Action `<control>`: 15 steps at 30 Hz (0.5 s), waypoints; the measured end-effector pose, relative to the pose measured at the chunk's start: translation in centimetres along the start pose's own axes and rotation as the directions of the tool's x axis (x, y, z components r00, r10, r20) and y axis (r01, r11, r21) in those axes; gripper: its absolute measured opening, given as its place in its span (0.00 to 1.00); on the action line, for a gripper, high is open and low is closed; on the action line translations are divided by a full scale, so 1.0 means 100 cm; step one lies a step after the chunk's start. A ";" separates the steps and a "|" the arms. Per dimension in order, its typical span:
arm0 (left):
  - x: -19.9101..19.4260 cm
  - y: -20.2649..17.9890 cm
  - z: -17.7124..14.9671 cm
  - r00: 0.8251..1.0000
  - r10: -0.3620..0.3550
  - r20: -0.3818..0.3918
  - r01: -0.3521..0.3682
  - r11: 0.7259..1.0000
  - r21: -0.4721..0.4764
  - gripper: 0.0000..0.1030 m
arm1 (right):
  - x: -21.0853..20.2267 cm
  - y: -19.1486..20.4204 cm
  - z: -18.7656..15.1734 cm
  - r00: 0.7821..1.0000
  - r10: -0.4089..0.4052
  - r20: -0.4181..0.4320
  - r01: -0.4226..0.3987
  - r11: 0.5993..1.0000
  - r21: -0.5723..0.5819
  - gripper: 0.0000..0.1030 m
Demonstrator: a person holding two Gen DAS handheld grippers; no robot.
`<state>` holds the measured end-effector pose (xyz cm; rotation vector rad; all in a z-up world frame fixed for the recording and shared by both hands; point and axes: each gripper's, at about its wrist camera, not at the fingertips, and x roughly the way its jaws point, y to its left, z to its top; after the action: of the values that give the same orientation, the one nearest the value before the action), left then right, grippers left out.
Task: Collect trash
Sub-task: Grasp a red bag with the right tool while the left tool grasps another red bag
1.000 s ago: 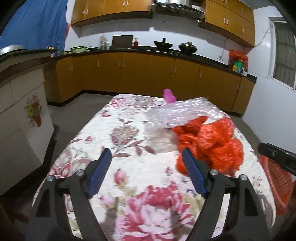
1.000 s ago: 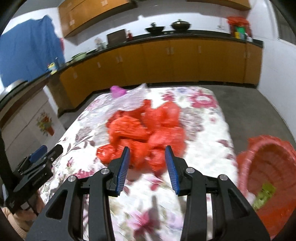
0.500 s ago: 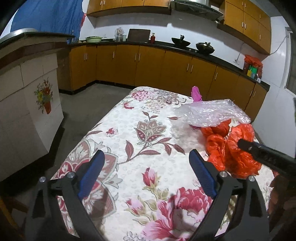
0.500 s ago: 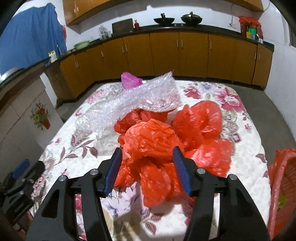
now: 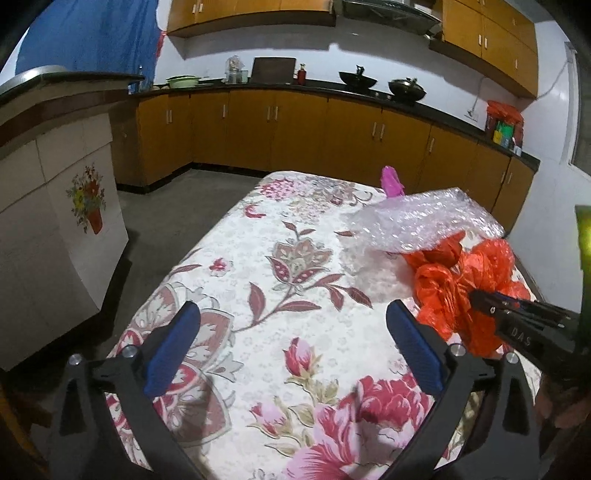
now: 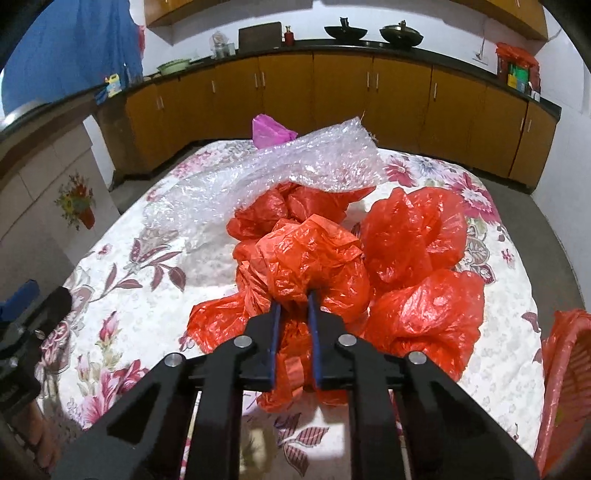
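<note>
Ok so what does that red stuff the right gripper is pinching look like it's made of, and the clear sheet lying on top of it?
The red bags in the right gripper look like thin glossy plastic film: they crumple into sharp creases and catch highlights. The clear sheet looks like bubble wrap: see-through, with a fine pebbled, glinting texture, though single bubbles are hard to make out.

Floral tablecloth [image 5: 280, 280] covers table, pink and red blooms on white ground; orange-brown base cabinets [image 5: 303, 136] run along back wall under dark countertop [image 5: 332, 90]; two black woks [image 6: 345, 31] side by side on counter; green bowl [image 5: 181, 80] near left end; small red bottle [image 5: 302, 74] beside dark board; wall cabinets [image 5: 255, 11] overhead; blue cloth [image 6: 77, 40] hanging at upper left; white side unit with flower-pot decal [image 5: 88, 199] at left; grey floor [image 5: 166, 206]
</note>
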<state>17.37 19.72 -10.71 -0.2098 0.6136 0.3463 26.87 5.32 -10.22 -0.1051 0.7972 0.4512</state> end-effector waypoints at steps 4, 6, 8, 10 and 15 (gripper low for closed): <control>0.003 -0.006 0.000 1.000 -0.020 -0.015 0.020 1.000 0.007 0.96 | -0.015 -0.003 -0.003 0.999 0.021 0.027 -0.021 1.000 0.008 0.12; 0.005 -0.009 0.001 0.999 -0.041 -0.026 0.041 0.999 0.004 0.96 | -0.026 -0.007 -0.005 0.998 0.030 0.046 -0.031 0.999 0.016 0.12; 0.007 -0.013 0.002 0.997 -0.064 -0.033 0.064 0.998 0.004 0.96 | -0.038 -0.012 -0.007 0.997 0.038 0.066 -0.040 0.999 0.029 0.12; 0.010 -0.021 0.005 0.995 -0.090 -0.037 0.091 0.996 0.013 0.96 | -0.049 -0.017 -0.009 0.996 0.040 0.083 -0.043 0.998 0.041 0.12; 0.022 -0.052 0.010 0.988 -0.143 -0.061 0.146 0.988 0.055 0.95 | -0.074 -0.036 -0.016 0.992 0.031 0.124 -0.043 0.994 0.096 0.12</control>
<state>21.49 15.76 -10.77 -0.2064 0.6598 0.1823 22.82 -0.95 -6.34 0.0288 0.7004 0.4482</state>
